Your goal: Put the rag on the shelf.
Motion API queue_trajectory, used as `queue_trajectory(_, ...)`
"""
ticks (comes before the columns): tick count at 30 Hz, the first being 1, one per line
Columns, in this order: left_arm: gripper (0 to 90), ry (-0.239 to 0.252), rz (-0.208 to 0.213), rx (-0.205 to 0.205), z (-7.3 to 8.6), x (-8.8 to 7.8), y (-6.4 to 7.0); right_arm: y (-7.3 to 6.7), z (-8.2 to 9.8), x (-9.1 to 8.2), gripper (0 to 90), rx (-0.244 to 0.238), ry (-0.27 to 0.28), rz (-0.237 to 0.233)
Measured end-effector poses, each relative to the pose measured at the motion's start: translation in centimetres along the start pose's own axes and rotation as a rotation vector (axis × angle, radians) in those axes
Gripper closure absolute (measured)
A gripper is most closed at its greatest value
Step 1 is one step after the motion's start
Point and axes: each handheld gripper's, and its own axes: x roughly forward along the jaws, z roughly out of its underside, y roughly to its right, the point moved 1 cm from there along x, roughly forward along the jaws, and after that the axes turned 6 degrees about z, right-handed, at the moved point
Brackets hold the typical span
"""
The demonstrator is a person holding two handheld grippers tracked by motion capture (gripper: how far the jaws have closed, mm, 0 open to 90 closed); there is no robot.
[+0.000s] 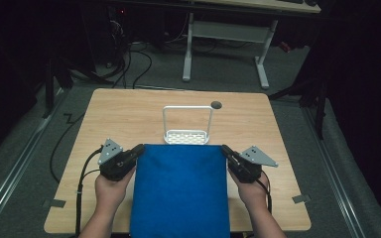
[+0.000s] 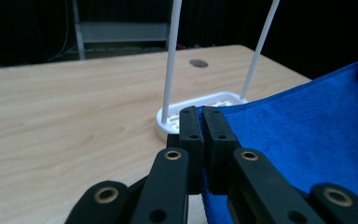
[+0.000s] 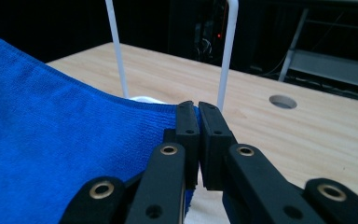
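A blue cloth is stretched flat between my two grippers, lifted above the near half of the wooden table. My left gripper is shut on its far left corner, and in the left gripper view the cloth runs off to the right from the pinched jaws. My right gripper is shut on the far right corner, with the cloth spreading left from its closed jaws. Just beyond the cloth's far edge stands a white wire rack, upright on its slotted base.
A round dark hole sits in the table behind the rack. Beyond the table, a white desk frame and cables lie on the dark floor. Tape marks lie at the near table corners.
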Motion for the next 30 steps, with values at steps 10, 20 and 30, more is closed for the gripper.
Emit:
queue_trajectory(10,87.4,0.065,-0.009,0.033,-3.3,-0.4,-0.1,0.6,-3.5,-1.3,88.3,-0.016,0.098,0.008)
queue_trajectory(20,87.5,0.151,-0.018,0.077,-7.1,-1.0,0.2,1.3,-7.5,-2.2,88.4,-0.034,0.183,0.027)
queue_trajectory(30,87.7,0.226,-0.023,0.126,-11.0,-2.0,0.5,1.5,-11.0,-3.0,88.4,-0.051,0.253,0.034)
